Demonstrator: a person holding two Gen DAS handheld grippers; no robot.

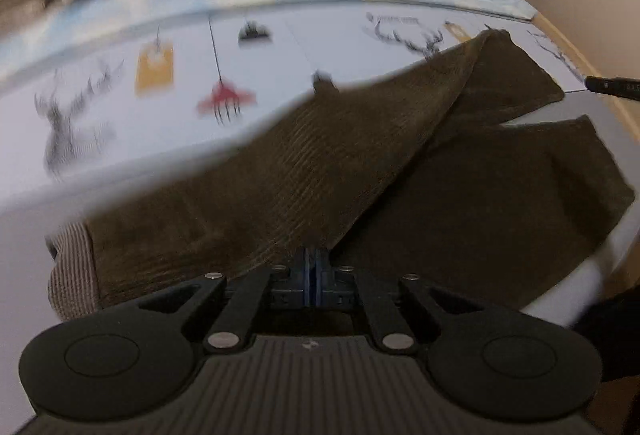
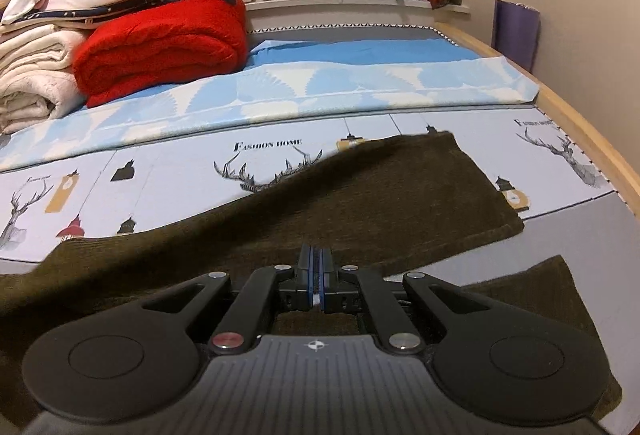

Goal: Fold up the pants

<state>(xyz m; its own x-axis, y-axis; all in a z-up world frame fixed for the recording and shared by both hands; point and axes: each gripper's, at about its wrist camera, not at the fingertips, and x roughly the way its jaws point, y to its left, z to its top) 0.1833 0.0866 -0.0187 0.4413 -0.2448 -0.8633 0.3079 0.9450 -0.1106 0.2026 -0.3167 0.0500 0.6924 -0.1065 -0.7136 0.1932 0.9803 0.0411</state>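
1. The olive corduroy pants (image 2: 360, 195) lie on the bed sheet (image 2: 180, 171), their legs running away from both grippers toward the bed's far right edge.
2. The left gripper (image 1: 316, 263) pinches a pant edge, cloth draped up from its pressed jaws.
3. The right gripper (image 2: 316, 267) is likewise clamped on the fabric.
4. Both hands sit at the near end, so the fold likely carries forward along the legs.
5. The red blanket (image 2: 160, 47) and stacked bedding (image 2: 36, 75) stand well apart, far left.

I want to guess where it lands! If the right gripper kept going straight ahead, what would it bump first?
Probably the dark olive corduroy pants lying right ahead of the right gripper, then the deer-print bed sheet beneath. Depth is hard to judge.
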